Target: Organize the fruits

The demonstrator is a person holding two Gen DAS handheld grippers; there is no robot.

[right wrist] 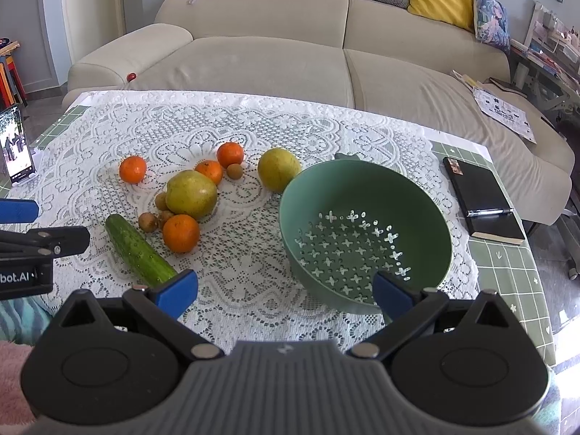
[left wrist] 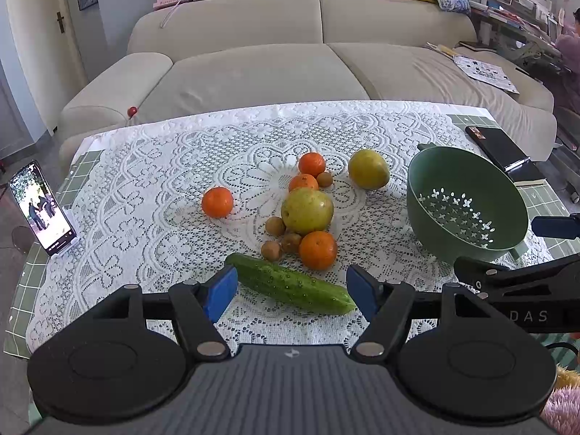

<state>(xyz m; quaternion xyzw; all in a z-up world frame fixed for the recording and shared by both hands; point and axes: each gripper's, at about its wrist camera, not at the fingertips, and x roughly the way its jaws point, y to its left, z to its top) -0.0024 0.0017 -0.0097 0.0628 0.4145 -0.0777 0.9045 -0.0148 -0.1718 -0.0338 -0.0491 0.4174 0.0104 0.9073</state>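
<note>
A white lace tablecloth point(right wrist: 235, 282) covers the table, with a beige fabric sofa point(left wrist: 253, 69) behind. On its right side sits a smooth green plastic colander bowl point(right wrist: 427, 217) with cross-shaped holes, empty. Left of it lie two yellow-green pears point(left wrist: 307, 210), a bumpy green cucumber point(left wrist: 290, 284), four glossy orange tangerines point(left wrist: 318, 250) and small brown round fruits point(left wrist: 274, 226). Only the right wrist view shows the whole black notebook with a pen point(right wrist: 482, 199). The left gripper point(left wrist: 291, 291) is spread wide around the cucumber, not touching. The right gripper point(right wrist: 284, 290) is spread wide, holding nothing.

Black gripper point(left wrist: 291, 291) linkages, blue finger pads point(left wrist: 220, 291), silver rivets
</note>
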